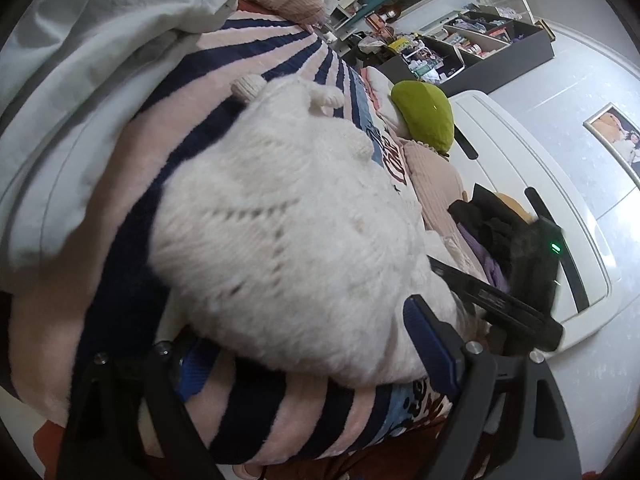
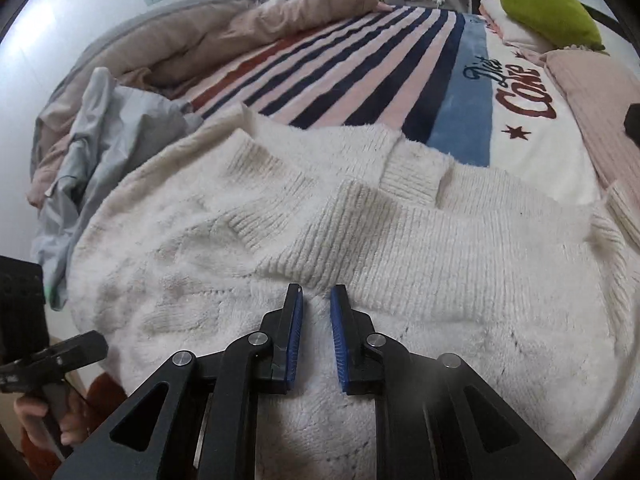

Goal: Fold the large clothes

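A white fluffy knit sweater (image 2: 360, 232) lies spread on a striped blanket (image 2: 360, 60) on the bed, its sleeves folded across the body. My right gripper (image 2: 316, 300) hovers low over the sweater's near part, jaws a little apart with only fuzz between the blue pads, holding nothing. In the left wrist view the sweater (image 1: 288, 232) fills the middle as a bulging mound. My left gripper (image 1: 304, 340) has its fingers wide apart on either side of the sweater's near edge. The right gripper's body (image 1: 520, 304) shows at its right.
A grey garment (image 2: 100, 152) lies bunched left of the sweater, a beige duvet (image 2: 260, 20) behind it. A green pillow (image 2: 548, 8) and pink pillows (image 2: 592, 100) sit at the bed's head. A white headboard (image 1: 540, 200) and cluttered shelves (image 1: 472, 48) stand beyond.
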A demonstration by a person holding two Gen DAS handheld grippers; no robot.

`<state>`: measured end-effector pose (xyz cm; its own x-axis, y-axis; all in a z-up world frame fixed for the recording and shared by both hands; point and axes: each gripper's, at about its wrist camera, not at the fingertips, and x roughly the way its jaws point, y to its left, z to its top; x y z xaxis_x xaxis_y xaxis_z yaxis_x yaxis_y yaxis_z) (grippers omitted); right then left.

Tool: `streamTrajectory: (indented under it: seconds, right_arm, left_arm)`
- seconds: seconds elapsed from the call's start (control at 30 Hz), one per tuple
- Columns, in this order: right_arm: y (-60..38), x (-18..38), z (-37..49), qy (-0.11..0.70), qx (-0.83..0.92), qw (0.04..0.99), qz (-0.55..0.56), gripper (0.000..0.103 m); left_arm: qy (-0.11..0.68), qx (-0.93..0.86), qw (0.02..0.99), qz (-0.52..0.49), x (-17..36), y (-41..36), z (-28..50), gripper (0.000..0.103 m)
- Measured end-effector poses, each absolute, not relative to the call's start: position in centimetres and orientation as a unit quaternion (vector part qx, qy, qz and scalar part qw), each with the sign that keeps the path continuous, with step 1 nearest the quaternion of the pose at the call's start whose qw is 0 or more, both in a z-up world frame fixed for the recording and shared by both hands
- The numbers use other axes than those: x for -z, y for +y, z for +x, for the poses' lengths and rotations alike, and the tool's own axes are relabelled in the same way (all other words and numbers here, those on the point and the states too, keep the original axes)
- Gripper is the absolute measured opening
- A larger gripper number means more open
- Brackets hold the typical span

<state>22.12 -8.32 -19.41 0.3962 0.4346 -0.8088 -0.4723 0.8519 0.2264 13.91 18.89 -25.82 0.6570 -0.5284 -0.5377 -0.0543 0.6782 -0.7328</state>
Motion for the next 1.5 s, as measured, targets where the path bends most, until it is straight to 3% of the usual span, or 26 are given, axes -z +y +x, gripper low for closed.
streamTrajectory:
  seconds: [0.13, 0.2, 0.23, 0.27, 0.37, 0.43, 0.6, 0.73, 0.83, 0.93, 1.0, 1.07, 1.2, 1.5]
  right_arm:
    - [-9.7, 16.3, 18.6, 0.436, -0.307, 0.846, -0.001, 0.014]
    - [-10.0, 15.3, 16.6, 0.425, -0.335, 0.841, 0.006, 0.014]
    - [-10.0, 15.3, 15.7, 0.428, -0.346, 0.835, 0.005, 0.014]
    - [-10.0, 15.5, 15.3, 0.433, -0.35, 0.831, 0.004, 0.014]
    - [-9.6, 17.7, 14.6, 0.456, -0.352, 0.817, 0.007, 0.014]
    - [-9.6, 19.4, 14.7, 0.465, -0.355, 0.811, 0.025, 0.014]
    - [-9.5, 20.0, 15.2, 0.46, -0.361, 0.811, 0.034, 0.014]
    - [-15.2, 17.8, 15.7, 0.448, -0.369, 0.807, 0.113, 0.016]
    - [-21.1, 15.3, 14.9, 0.406, -0.3, 0.856, 0.113, 0.034]
    - [-25.3, 13.0, 13.5, 0.37, -0.271, 0.882, 0.104, 0.036]
    - [-26.8, 12.3, 13.3, 0.359, -0.286, 0.878, 0.138, 0.044]
    - [-27.2, 11.7, 13.5, 0.349, -0.31, 0.869, 0.166, 0.064]
    - [-25.5, 11.7, 15.3, 0.353, -0.347, 0.843, 0.21, 0.065]
    - [-19.1, 15.4, 20.0, 0.425, -0.326, 0.824, 0.185, 0.065]
  left_arm:
    - [0.379, 0.141, 0.832, -0.38, 25.7, 18.8, 14.0, 0.084]
    - [0.369, 0.146, 0.832, -0.388, 25.6, 18.7, 14.2, 0.074]
    - [0.368, 0.15, 0.83, -0.391, 25.6, 18.6, 14.3, 0.056]
    - [0.368, 0.151, 0.829, -0.393, 25.5, 18.4, 14.5, 0.05]
    - [0.351, 0.163, 0.839, -0.383, 24.3, 17.8, 14.6, 0.038]
    - [0.334, 0.184, 0.85, -0.364, 22.5, 16.7, 14.6, 0.036]
    - [0.321, 0.227, 0.877, -0.276, 17.7, 11.1, 16.3, 0.036]
    - [0.322, 0.271, 0.875, -0.241, 16.0, 7.1, 17.2, 0.042]
    - [0.333, 0.299, 0.864, -0.232, 16.5, 5.0, 17.9, 0.046]
    - [0.343, 0.337, 0.838, -0.258, 18.0, 3.1, 18.8, 0.047]
    - [0.347, 0.351, 0.833, -0.25, 18.5, 1.8, 19.0, 0.047]
    - [0.344, 0.35, 0.844, -0.217, 18.3, 0.8, 18.6, 0.048]
    - [0.343, 0.348, 0.85, -0.198, 18.0, 1.0, 17.7, 0.05]
    - [0.328, 0.362, 0.847, -0.212, 17.7, 4.4, 15.5, 0.069]
